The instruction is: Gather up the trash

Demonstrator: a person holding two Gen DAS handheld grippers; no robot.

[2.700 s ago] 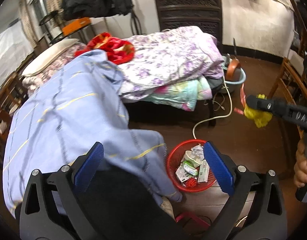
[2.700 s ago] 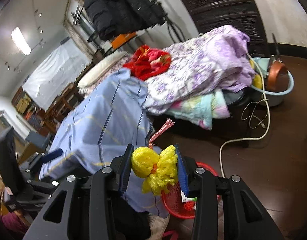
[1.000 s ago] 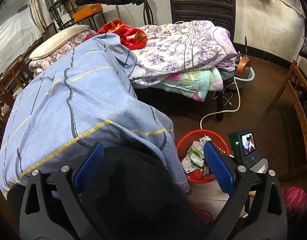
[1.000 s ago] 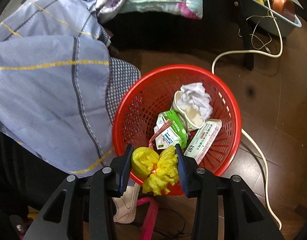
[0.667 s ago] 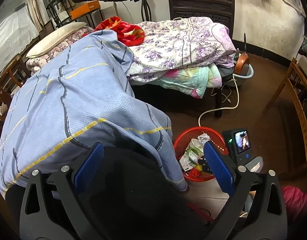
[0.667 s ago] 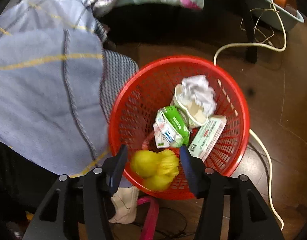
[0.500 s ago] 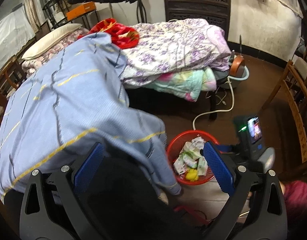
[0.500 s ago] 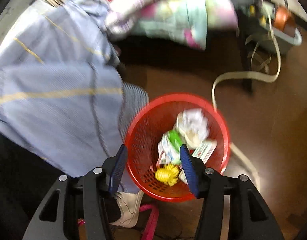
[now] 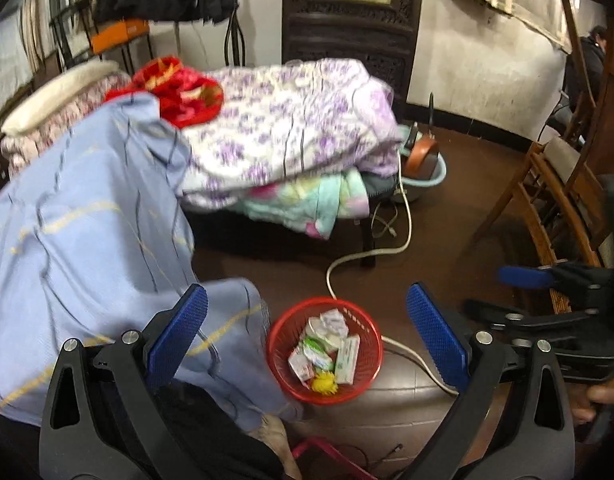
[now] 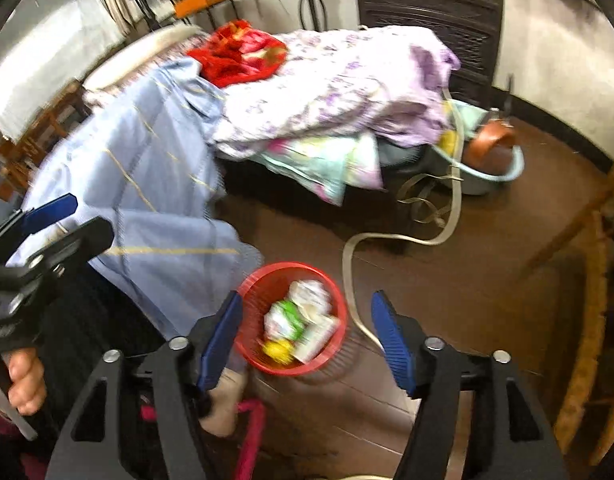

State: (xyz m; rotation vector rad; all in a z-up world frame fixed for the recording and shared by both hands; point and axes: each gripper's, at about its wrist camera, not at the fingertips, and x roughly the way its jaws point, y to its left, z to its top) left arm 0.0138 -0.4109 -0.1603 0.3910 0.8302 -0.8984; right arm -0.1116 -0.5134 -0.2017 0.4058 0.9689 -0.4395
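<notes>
Lying in the red basket on the floor, the yellow trash wad sits among cartons. Above it the right gripper has just been opening, nothing between its jaws; the left gripper gapes wide, empty.

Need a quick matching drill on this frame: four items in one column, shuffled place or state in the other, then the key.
Items
1. yellow net wad
2. red basket
3. right claw
4. white cable

States
A. open, nothing between the pads
B. stands on the floor beside the blue sheet
C. lies inside the basket, among the cartons
D. snakes over the floor behind the basket

Pairs: 1-C, 2-B, 3-A, 4-D
</notes>
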